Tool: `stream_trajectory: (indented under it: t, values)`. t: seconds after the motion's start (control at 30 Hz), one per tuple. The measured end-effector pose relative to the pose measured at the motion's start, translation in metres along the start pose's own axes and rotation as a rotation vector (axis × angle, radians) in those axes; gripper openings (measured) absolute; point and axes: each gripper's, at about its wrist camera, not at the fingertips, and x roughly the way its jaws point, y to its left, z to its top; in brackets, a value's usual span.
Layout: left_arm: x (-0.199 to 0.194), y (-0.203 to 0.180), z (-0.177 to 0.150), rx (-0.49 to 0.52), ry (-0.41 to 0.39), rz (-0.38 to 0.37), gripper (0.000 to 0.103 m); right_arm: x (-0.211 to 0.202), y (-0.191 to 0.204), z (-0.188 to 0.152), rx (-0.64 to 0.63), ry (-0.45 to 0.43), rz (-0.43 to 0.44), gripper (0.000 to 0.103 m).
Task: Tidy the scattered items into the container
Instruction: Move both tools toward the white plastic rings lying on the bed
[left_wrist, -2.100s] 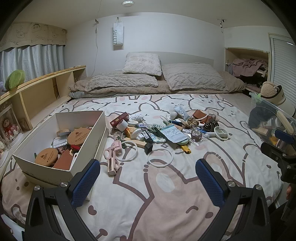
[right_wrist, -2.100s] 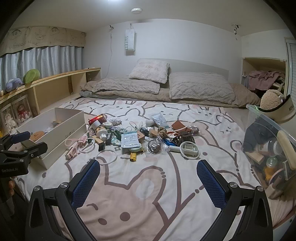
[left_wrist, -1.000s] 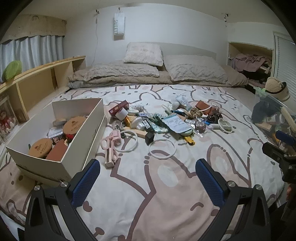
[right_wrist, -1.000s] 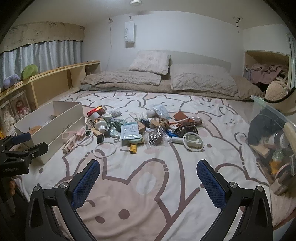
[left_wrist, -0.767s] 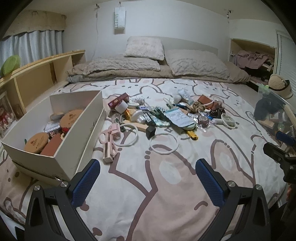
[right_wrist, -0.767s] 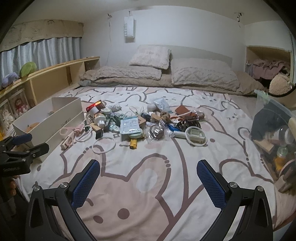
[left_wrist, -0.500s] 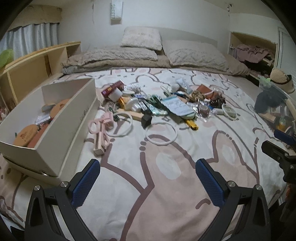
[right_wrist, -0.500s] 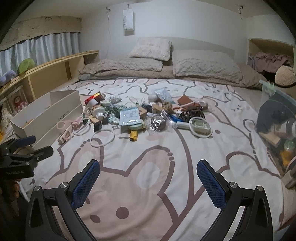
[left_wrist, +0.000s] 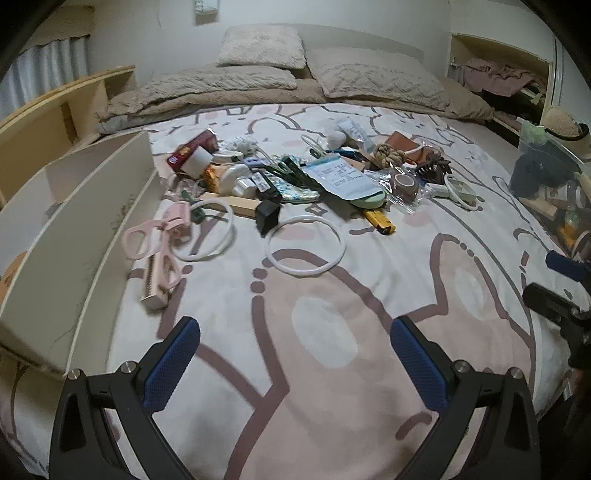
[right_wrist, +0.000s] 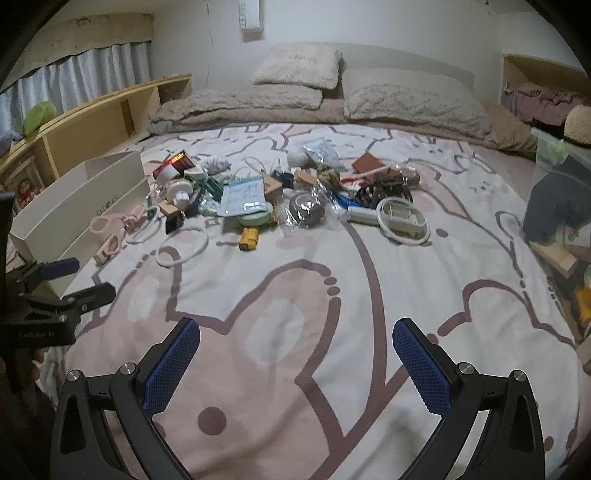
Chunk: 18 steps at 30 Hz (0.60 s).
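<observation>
A heap of small items (left_wrist: 295, 177) (right_wrist: 288, 195) lies scattered across the middle of the bed. Nearest me are a white ring (left_wrist: 304, 245) (right_wrist: 183, 245), pink scissors-like tools (left_wrist: 155, 243) (right_wrist: 110, 232), a black cube (left_wrist: 266, 216) and a yellow piece (left_wrist: 380, 223) (right_wrist: 248, 238). The white cardboard box (left_wrist: 74, 236) (right_wrist: 74, 210) stands at the left. My left gripper (left_wrist: 295, 365) hangs open and empty over the bedspread, short of the ring. My right gripper (right_wrist: 295, 365) is open and empty too, well short of the heap.
A clear plastic bin (left_wrist: 554, 177) (right_wrist: 561, 206) full of things sits at the bed's right edge. Pillows (right_wrist: 369, 88) and a folded blanket lie at the head. A wooden shelf (right_wrist: 92, 125) runs along the left wall.
Both grippers have tipped down and moved forward over the bed, so the heap and the box look nearer. Neither has closed and no item has moved.
</observation>
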Motion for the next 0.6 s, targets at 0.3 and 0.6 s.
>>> stream_trajectory:
  t: [0.3, 0.6]
  values:
    - [0.043, -0.003, 0.013, 0.007, 0.093, -0.042, 0.103, 0.025, -0.021, 0.000, 0.004, 0.096, 0.026, 0.103]
    - [0.082, 0.001, 0.026, -0.032, 0.148, -0.053, 0.103, 0.047, -0.038, 0.008, -0.019, 0.151, 0.003, 0.103]
